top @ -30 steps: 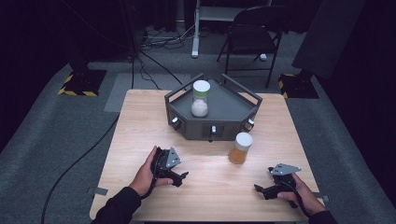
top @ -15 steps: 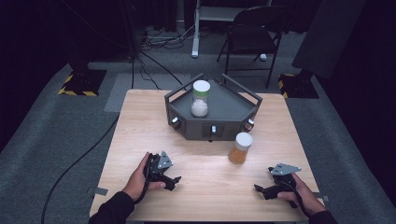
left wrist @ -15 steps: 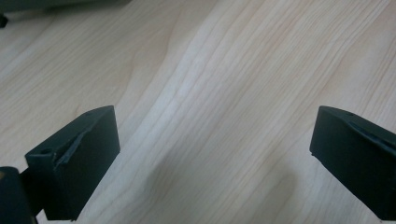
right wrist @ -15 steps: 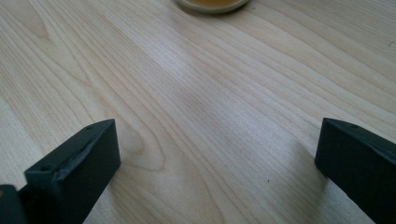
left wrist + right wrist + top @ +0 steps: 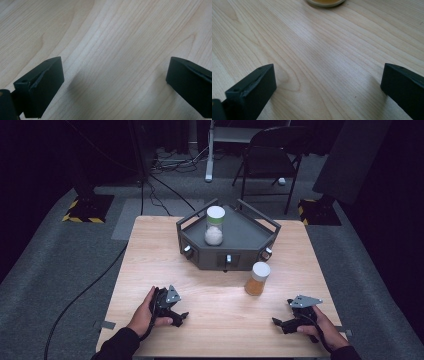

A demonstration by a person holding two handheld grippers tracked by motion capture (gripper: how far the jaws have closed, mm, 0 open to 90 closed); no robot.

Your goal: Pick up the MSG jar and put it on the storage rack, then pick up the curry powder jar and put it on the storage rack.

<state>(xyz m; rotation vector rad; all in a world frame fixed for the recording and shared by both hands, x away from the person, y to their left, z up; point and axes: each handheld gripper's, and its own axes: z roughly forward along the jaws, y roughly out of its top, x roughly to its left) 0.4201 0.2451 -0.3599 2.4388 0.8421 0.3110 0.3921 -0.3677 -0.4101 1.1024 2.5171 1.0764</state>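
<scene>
A jar of white powder (image 5: pixel 215 226) with a white lid stands upright in a dark angular tray (image 5: pixel 250 234) at the back of the wooden table (image 5: pixel 150 255). In front of the tray, a jar of orange powder (image 5: pixel 258 279) stands on the bare wood; its base (image 5: pixel 325 2) shows at the top of the right gripper view. My left gripper (image 5: pixel 179 318) rests low near the table's front left, open, with only wood grain between its jaws (image 5: pixel 112 82). My right gripper (image 5: pixel 278 322) lies near the front right, open and holding nothing, right of and nearer than the orange jar.
The tray has raised rails and small knobs (image 5: pixel 228 259) on its front face. A folding chair (image 5: pixel 270 155), cables (image 5: pixel 165 185) and stands with yellow-black feet (image 5: pixel 82 212) are on the floor beyond the table. A tape strip (image 5: pixel 105 325) marks the table's front left edge.
My left gripper has drawn back toward the front edge of the table and slightly left. The right gripper and both jars have stayed put.
</scene>
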